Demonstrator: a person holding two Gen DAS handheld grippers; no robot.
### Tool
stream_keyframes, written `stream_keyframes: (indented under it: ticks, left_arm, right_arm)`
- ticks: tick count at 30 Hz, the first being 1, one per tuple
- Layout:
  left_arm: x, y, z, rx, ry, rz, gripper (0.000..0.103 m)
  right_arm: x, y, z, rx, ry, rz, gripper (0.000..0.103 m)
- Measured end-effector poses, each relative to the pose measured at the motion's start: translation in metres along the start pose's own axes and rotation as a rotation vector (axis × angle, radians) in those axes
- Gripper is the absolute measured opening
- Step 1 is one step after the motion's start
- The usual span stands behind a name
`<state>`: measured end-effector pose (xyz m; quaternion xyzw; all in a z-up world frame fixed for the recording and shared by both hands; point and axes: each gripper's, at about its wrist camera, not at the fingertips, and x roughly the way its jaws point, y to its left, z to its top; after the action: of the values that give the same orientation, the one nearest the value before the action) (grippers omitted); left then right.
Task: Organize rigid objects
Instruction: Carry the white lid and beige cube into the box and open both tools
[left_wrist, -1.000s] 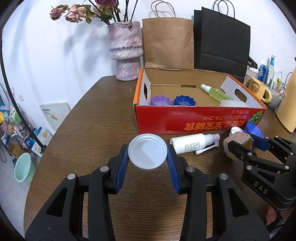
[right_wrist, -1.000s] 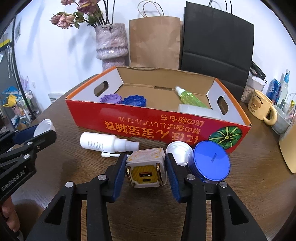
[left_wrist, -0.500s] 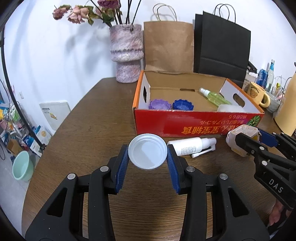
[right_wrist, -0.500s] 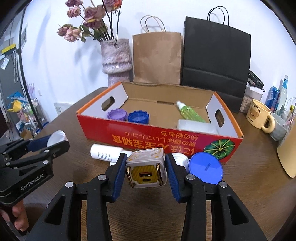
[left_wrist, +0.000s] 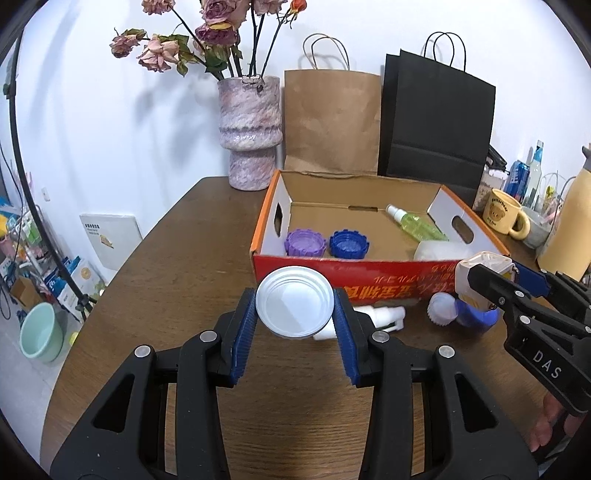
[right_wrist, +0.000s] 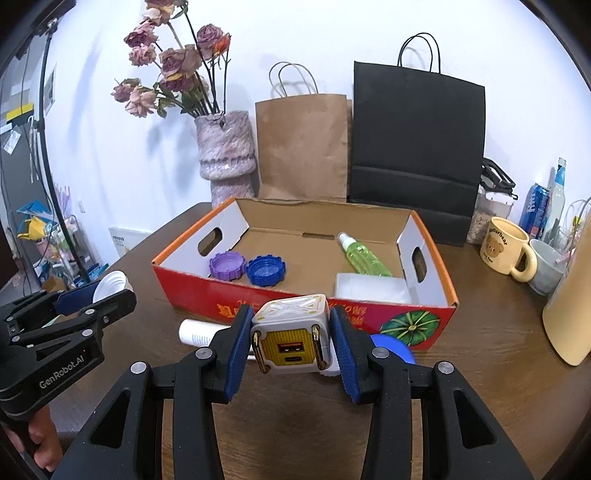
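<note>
"GenRobot.AI" marks the left gripper (left_wrist: 295, 325), "DAS" the right gripper (right_wrist: 291, 341). Left jaws clamp a white lid (left_wrist: 294, 301); right jaws clamp a cube charger (right_wrist: 290, 334). Both are held before the red box (right_wrist: 369, 314), whose print reads upside down. The spray bottle (left_wrist: 376, 317) on the surface is half hidden.
</note>
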<state>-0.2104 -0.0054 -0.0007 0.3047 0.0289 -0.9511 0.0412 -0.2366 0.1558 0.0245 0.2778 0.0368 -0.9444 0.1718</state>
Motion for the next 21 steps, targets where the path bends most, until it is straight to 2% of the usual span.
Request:
stream_keyframes:
  ticks: [10,21]
  left_arm:
    - [0.003,-0.019,0.023,-0.030,-0.039,-0.004,0.037]
    - [0.020,-0.035,0.048,-0.058,-0.069,-0.012,0.037]
  right_arm:
    - [-0.009,-0.021,0.018,0.016,-0.063,0.020,0.046]
    - [0.003,-0.039,0.035,0.020,-0.089,0.014,0.046]
